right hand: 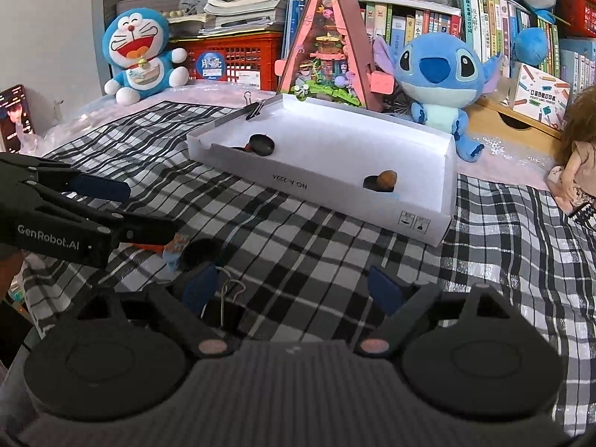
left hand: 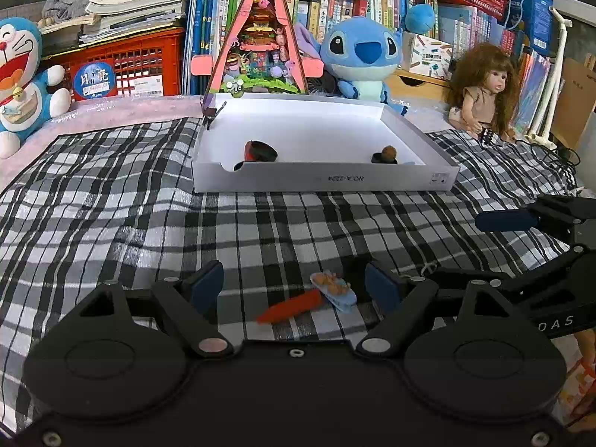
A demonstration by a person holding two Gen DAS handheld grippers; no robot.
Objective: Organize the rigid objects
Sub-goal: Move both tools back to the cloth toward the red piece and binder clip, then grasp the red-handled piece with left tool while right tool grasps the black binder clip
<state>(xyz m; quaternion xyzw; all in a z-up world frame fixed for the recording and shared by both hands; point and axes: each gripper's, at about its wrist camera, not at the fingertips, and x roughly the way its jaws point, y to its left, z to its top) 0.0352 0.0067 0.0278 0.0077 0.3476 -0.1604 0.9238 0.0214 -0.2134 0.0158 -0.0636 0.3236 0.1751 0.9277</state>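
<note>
So the left tool sits low over the black-and-white checked cloth with its blue pads spread wide, and right between them on the cloth there's an orange carrot-shaped toy touching a little pale blue clip with an orange figure on it, neither one gripped. The right tool is spread wide too, nothing in it, with a silver wire binder clip lying just by its left pad. Further back on the cloth is the shallow white cardboard box; inside, near the front wall, there's a round black-and-red lid-looking thing on the left and a small brown ball on a black base on the right, well apart. A black binder clip bites the box's back left corner. Behind that: a blue Stitch plush, a pink triangular diorama house, a Doraemon plush, a long-haired doll and a red plastic crate.
</note>
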